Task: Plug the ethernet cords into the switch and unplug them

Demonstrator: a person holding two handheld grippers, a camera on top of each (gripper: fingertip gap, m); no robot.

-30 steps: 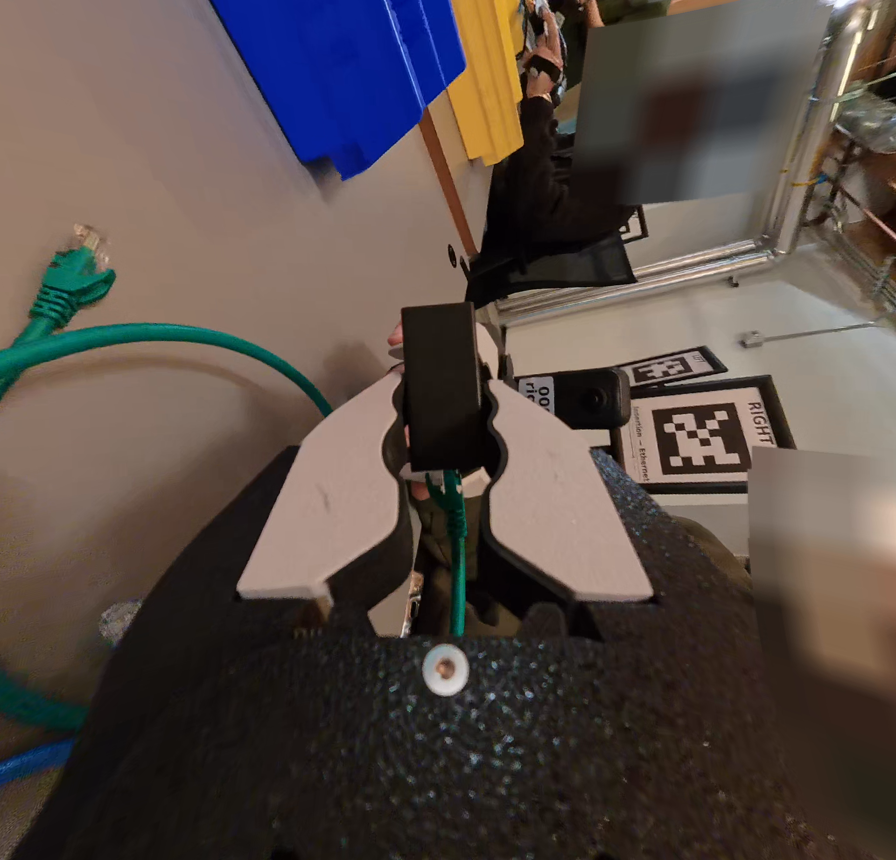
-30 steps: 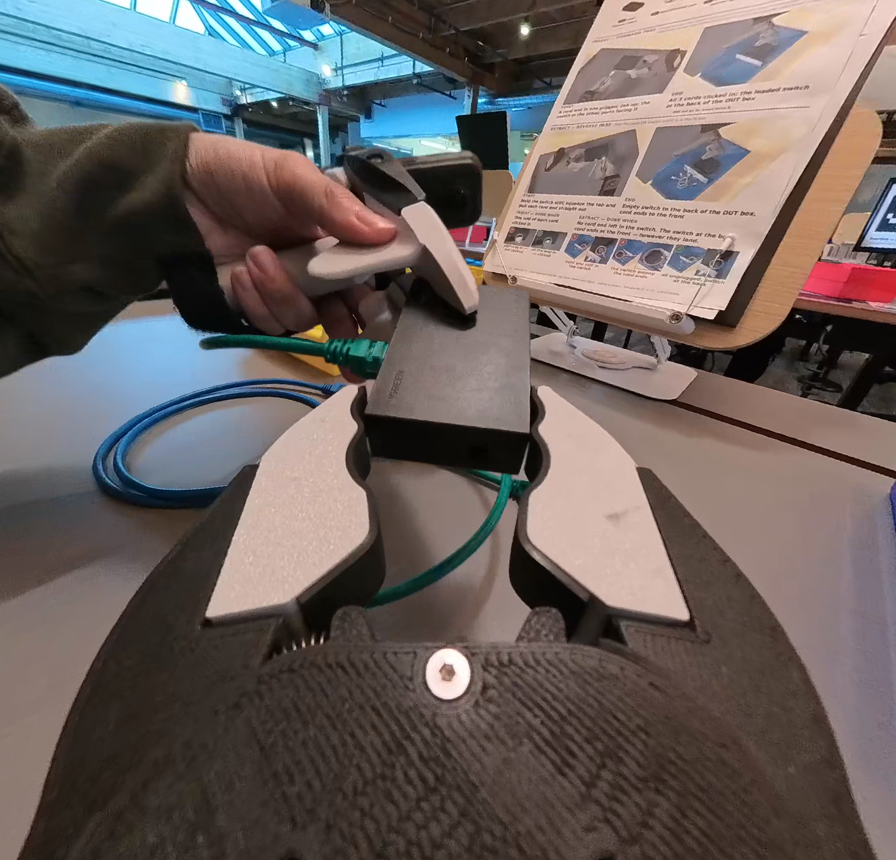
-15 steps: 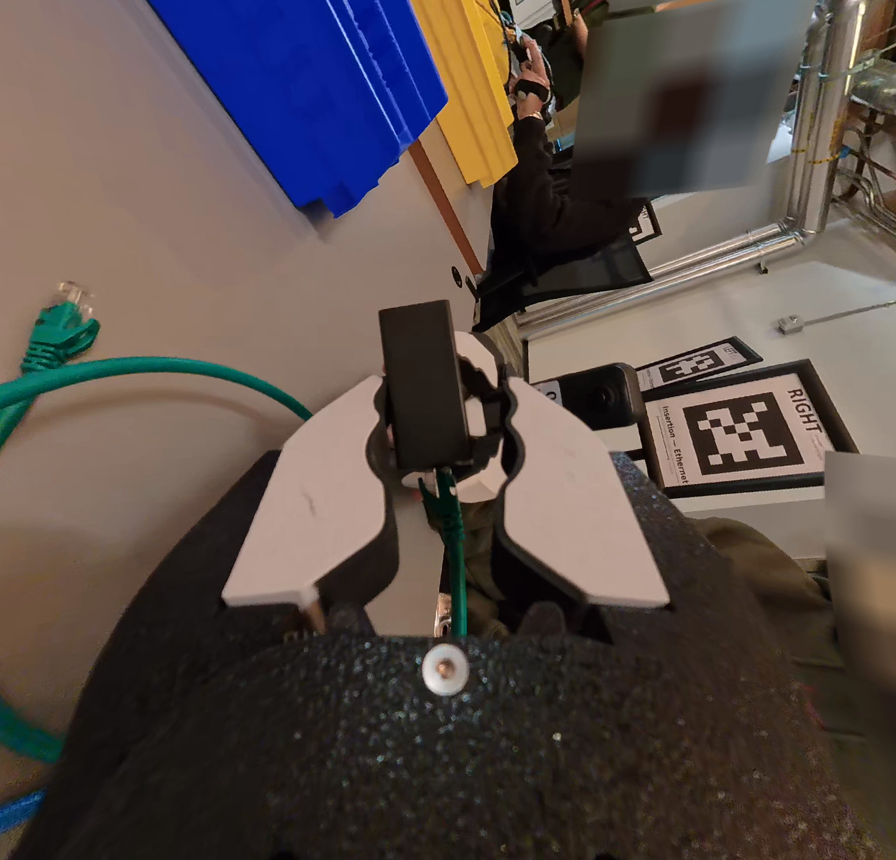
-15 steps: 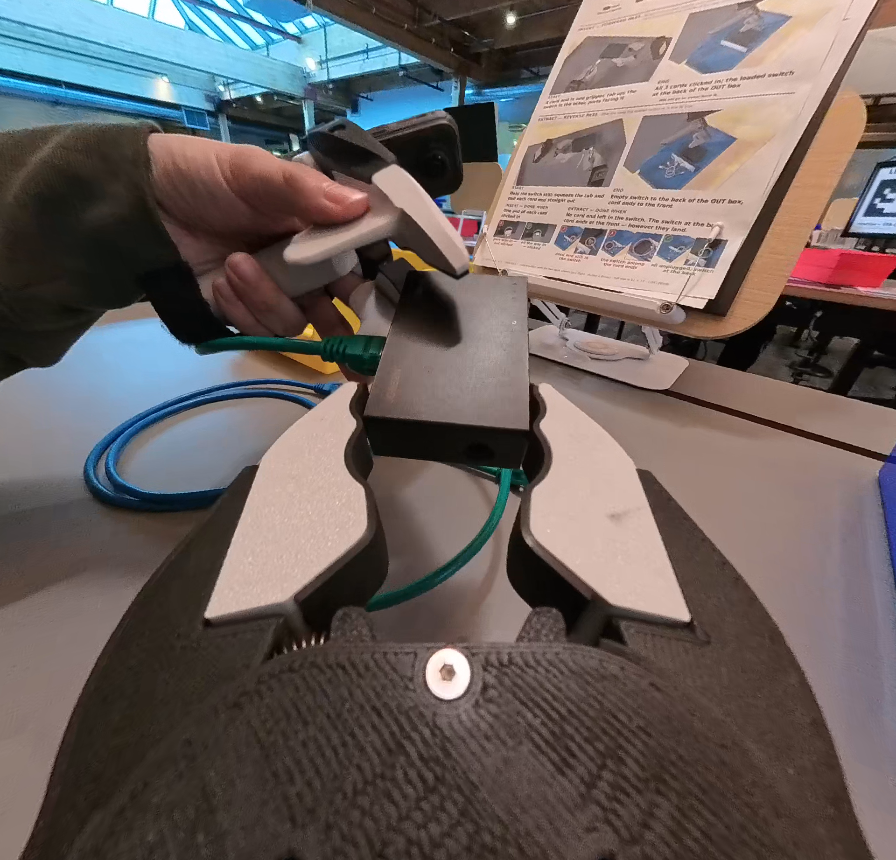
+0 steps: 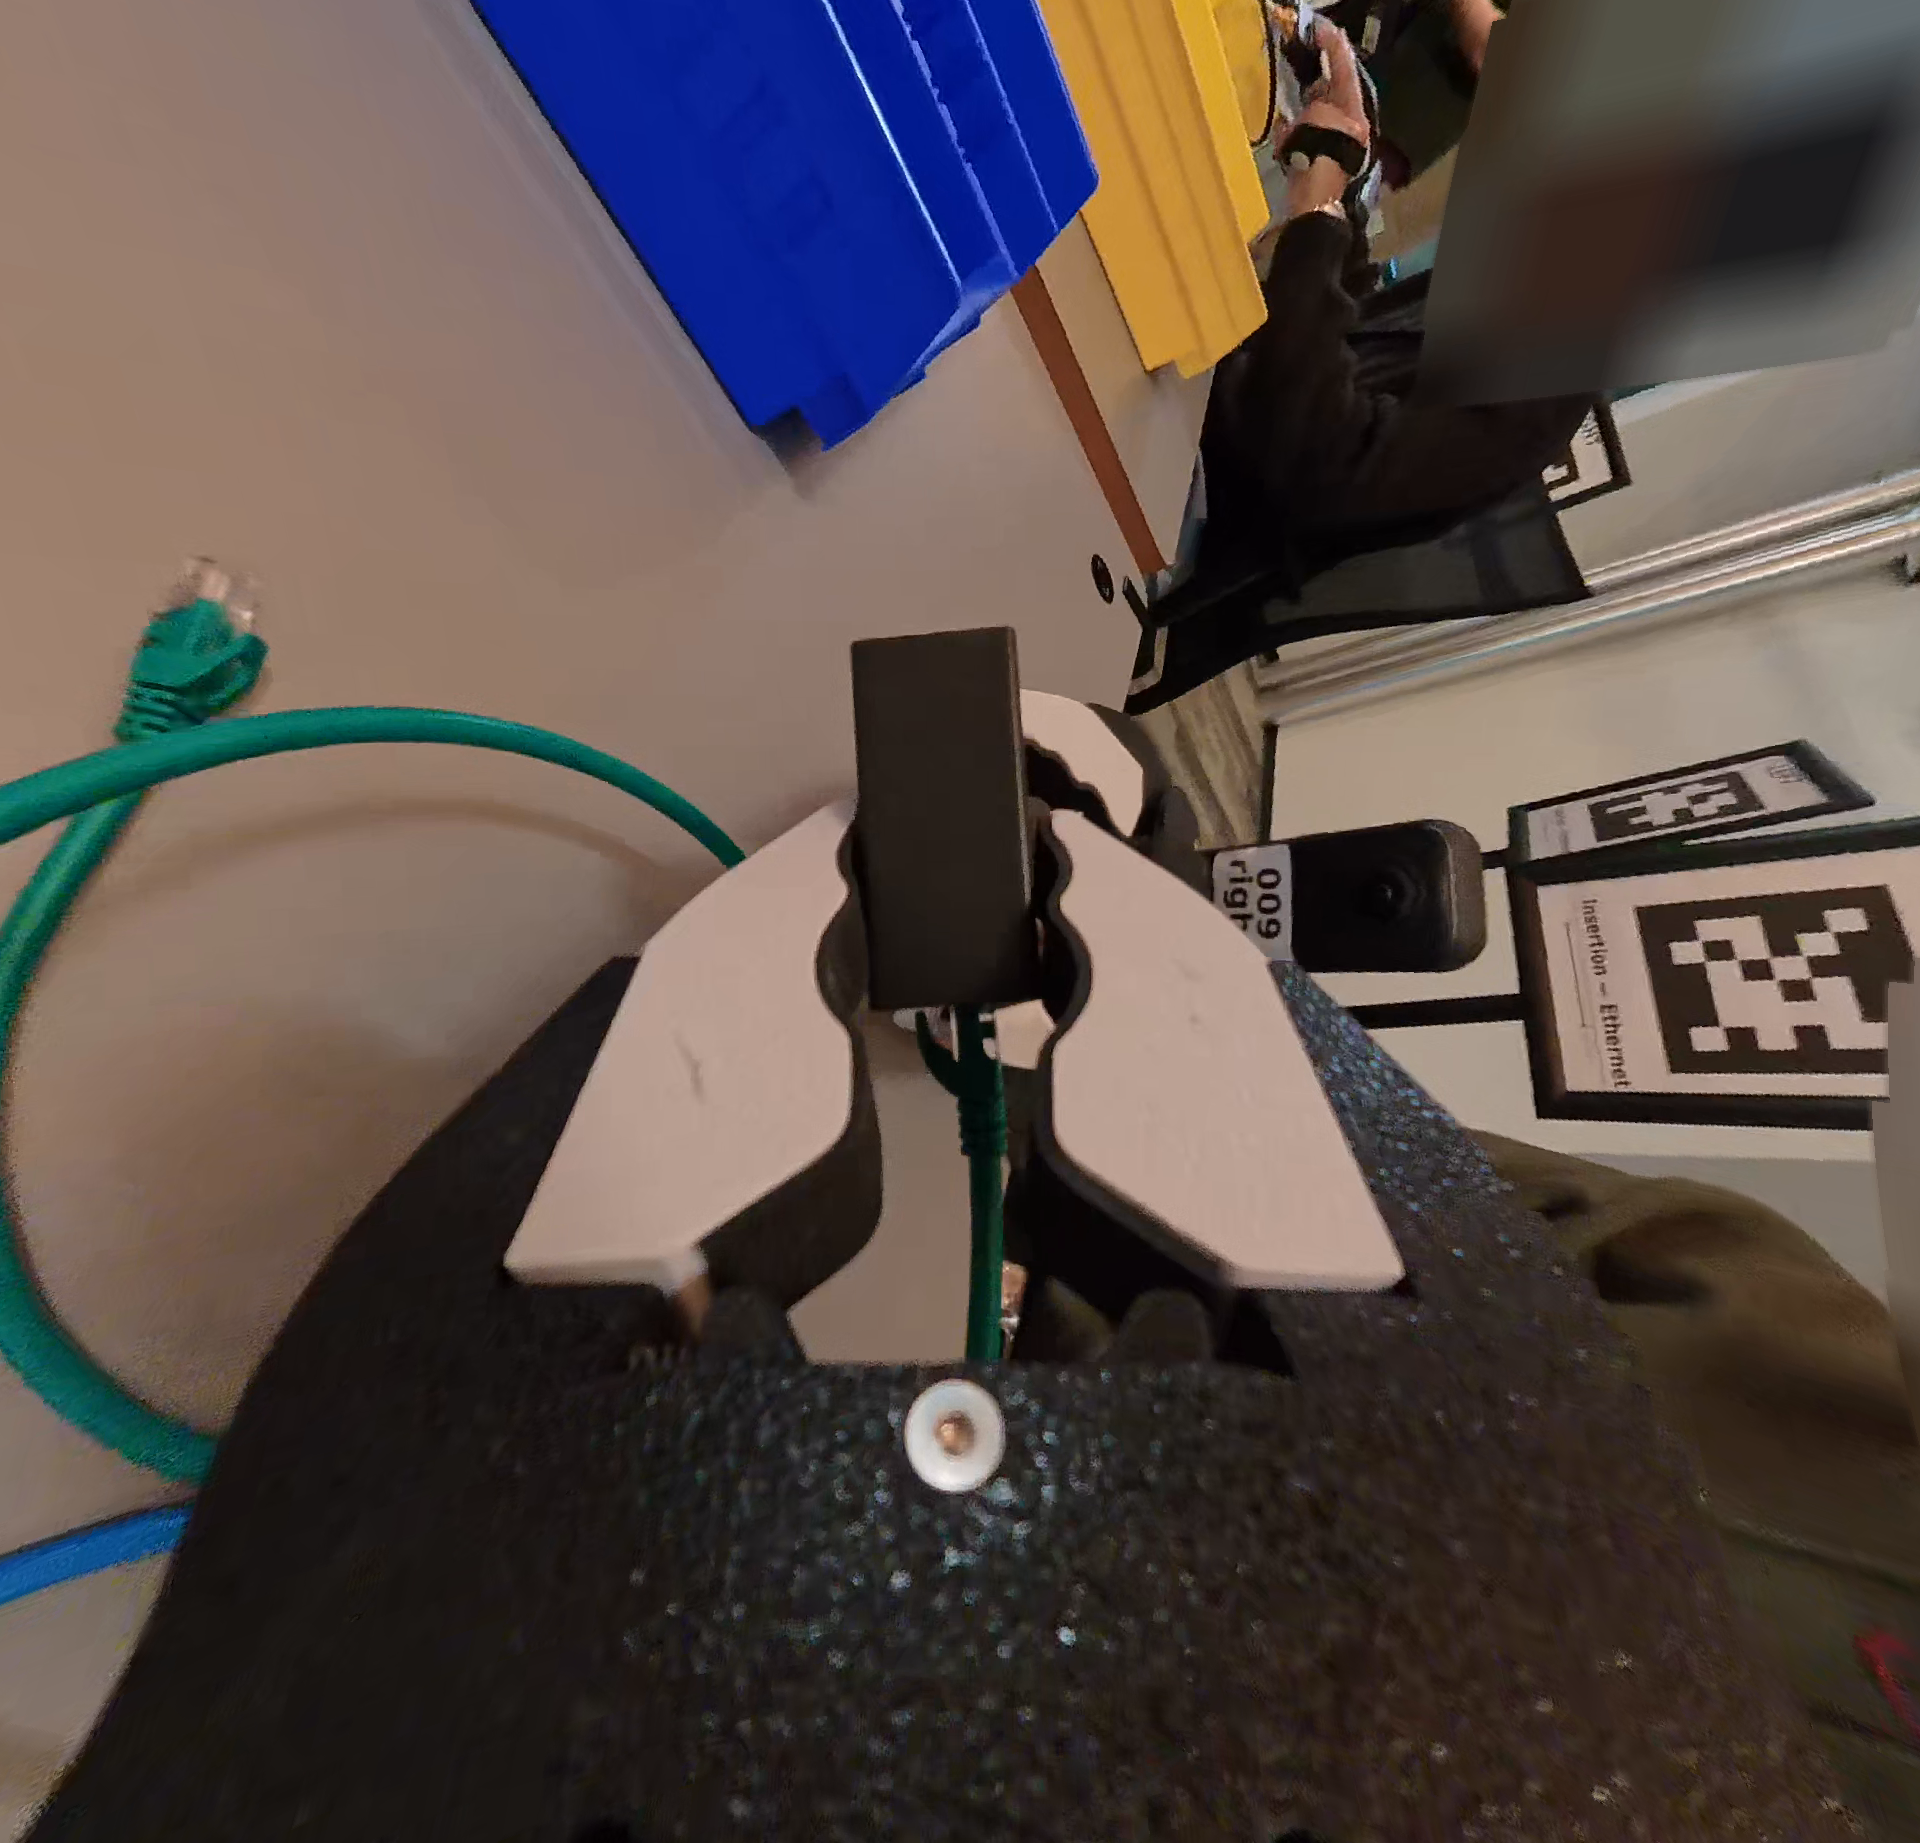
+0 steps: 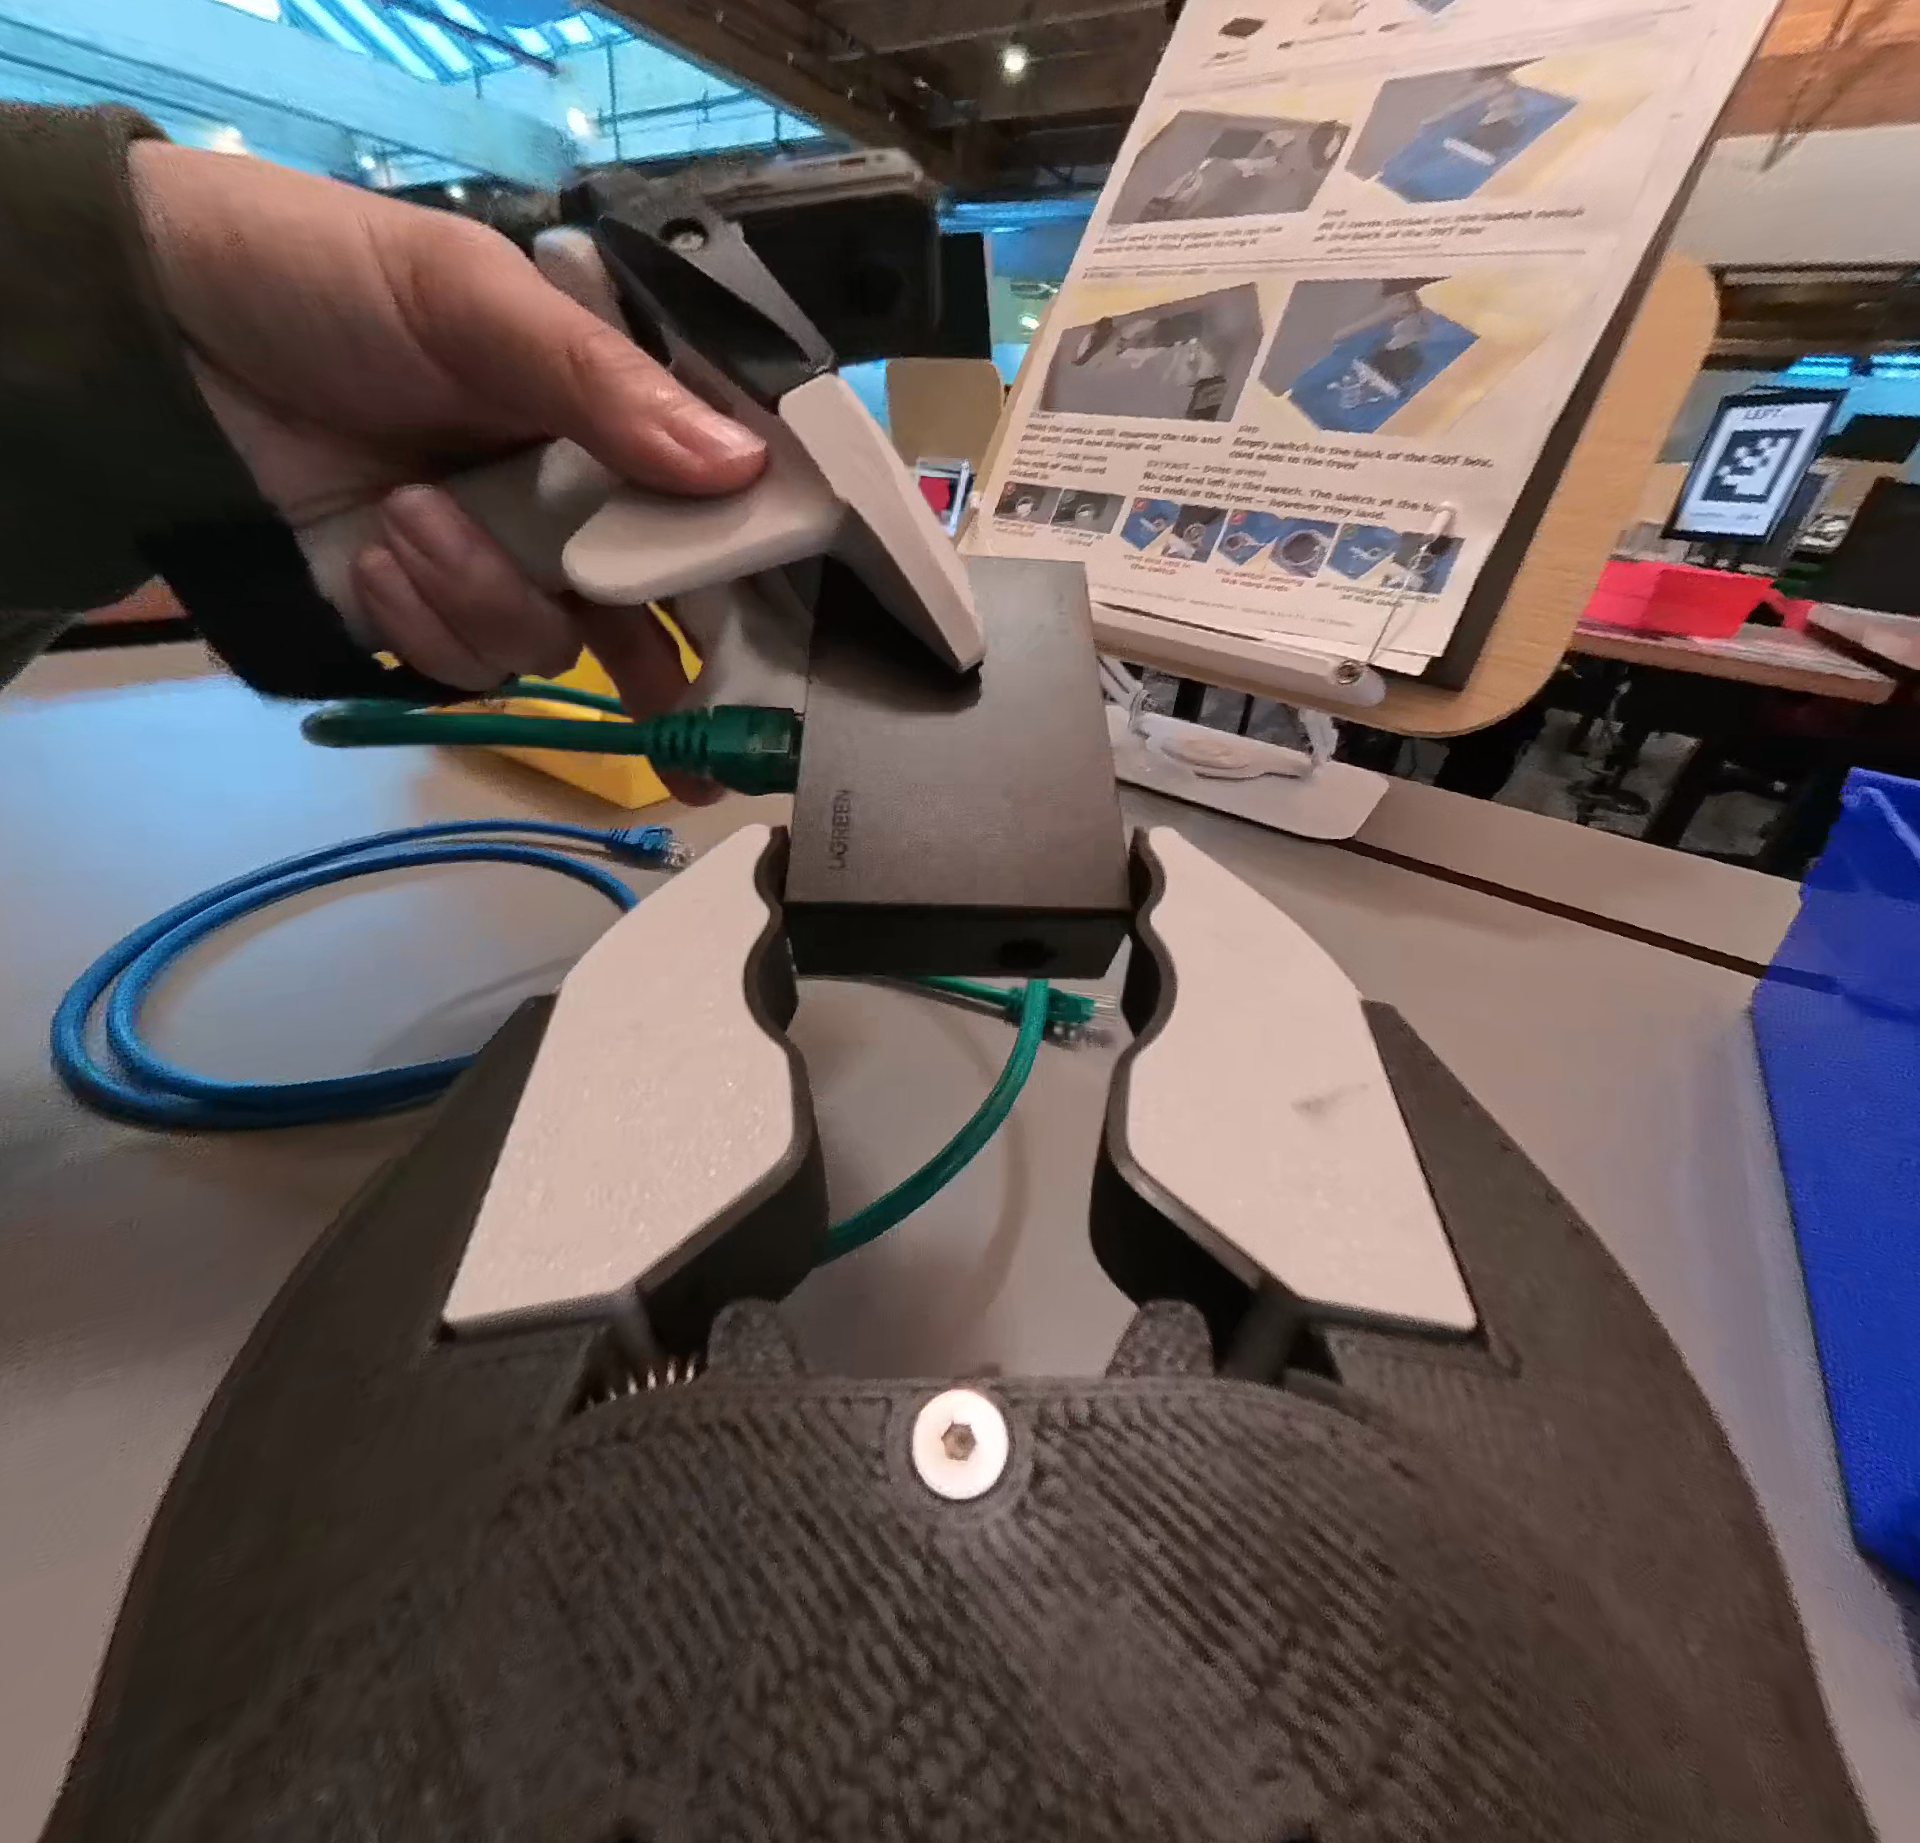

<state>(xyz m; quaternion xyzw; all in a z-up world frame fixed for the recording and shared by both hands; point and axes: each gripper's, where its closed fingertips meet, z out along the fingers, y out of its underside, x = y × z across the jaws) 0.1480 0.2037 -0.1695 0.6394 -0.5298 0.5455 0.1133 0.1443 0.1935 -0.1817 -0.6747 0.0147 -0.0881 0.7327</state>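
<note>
The black switch (image 6: 956, 785) is held above the table by both grippers. My right gripper (image 6: 956, 889) is shut on its near end. My left gripper (image 5: 945, 879) is shut across its thickness at the far end; one of its fingers (image 6: 894, 567) lies on the switch's top in the right wrist view. In the left wrist view the switch (image 5: 935, 817) stands edge-on. A green cord's plug (image 6: 727, 744) sits in a port on the switch's left side. The cord's other end (image 5: 197, 640) lies loose on the table. A blue cord (image 6: 208, 962) lies coiled at the left, unplugged.
A blue bin (image 6: 1849, 1118) stands close on the right, and a yellow bin (image 6: 582, 744) behind the person's hand. An instruction sheet on a wooden stand (image 6: 1351, 287) rises at the back. The right gripper's camera (image 5: 1382, 889) shows beyond the switch in the left wrist view.
The switch has tipped up at its far end and come closer to the right camera. Both grippers stay shut on it, and the green plug stays in its port.
</note>
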